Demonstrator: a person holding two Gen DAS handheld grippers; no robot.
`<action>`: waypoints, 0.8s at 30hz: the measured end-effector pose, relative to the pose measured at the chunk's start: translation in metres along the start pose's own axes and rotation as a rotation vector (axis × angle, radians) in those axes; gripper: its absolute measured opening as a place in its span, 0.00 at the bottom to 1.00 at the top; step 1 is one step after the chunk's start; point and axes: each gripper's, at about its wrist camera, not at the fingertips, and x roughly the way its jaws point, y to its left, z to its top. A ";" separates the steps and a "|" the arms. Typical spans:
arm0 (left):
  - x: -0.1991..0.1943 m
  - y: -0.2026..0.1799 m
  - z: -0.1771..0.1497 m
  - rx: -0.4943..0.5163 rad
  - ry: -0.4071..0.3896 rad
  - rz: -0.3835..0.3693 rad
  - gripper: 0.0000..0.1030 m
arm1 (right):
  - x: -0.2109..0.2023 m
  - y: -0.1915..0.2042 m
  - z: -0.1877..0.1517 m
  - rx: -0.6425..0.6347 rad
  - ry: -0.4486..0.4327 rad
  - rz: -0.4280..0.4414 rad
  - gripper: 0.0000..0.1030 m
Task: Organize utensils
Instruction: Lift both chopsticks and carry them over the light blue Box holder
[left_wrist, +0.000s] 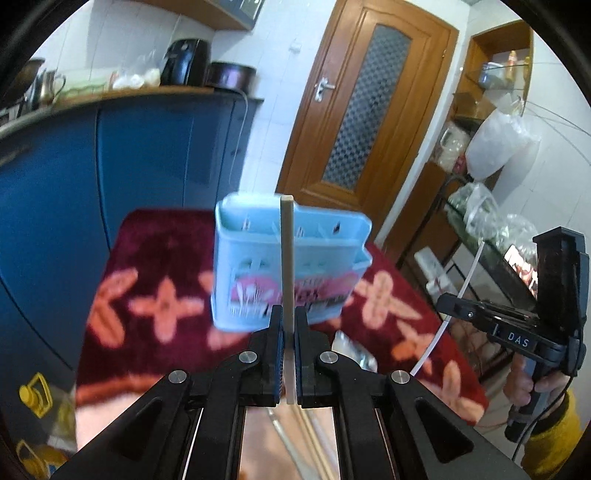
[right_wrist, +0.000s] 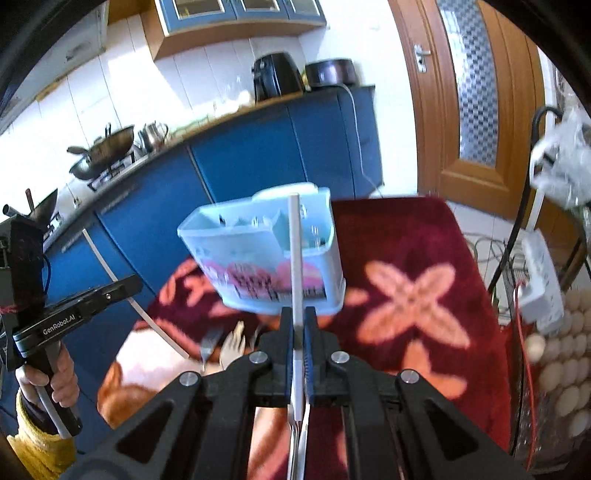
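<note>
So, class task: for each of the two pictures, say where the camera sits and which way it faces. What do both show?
Left wrist: sits on the left gripper, faces the blue utensil holder; the gripper clamps a beige stick; the right hand shows.
Right wrist: sits on the right gripper, clamping a white stick; the left hand shows.
Shared: holder, red floral cloth, blue cabinets.

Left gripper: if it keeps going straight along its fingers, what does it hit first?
Most likely the light blue utensil holder. The left gripper is shut on a beige stick, whose tip lines up with the holder's rim, so the stick would arrive first. Depth is unclear, since the image is blurred.
</note>
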 end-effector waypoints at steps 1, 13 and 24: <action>-0.001 -0.002 0.009 0.010 -0.015 0.005 0.04 | 0.000 0.001 0.006 0.000 -0.015 -0.001 0.06; 0.000 -0.013 0.098 0.079 -0.156 0.082 0.04 | 0.007 0.011 0.078 -0.021 -0.161 -0.019 0.06; 0.052 -0.004 0.115 0.116 -0.123 0.153 0.04 | 0.060 0.016 0.095 -0.053 -0.167 -0.050 0.06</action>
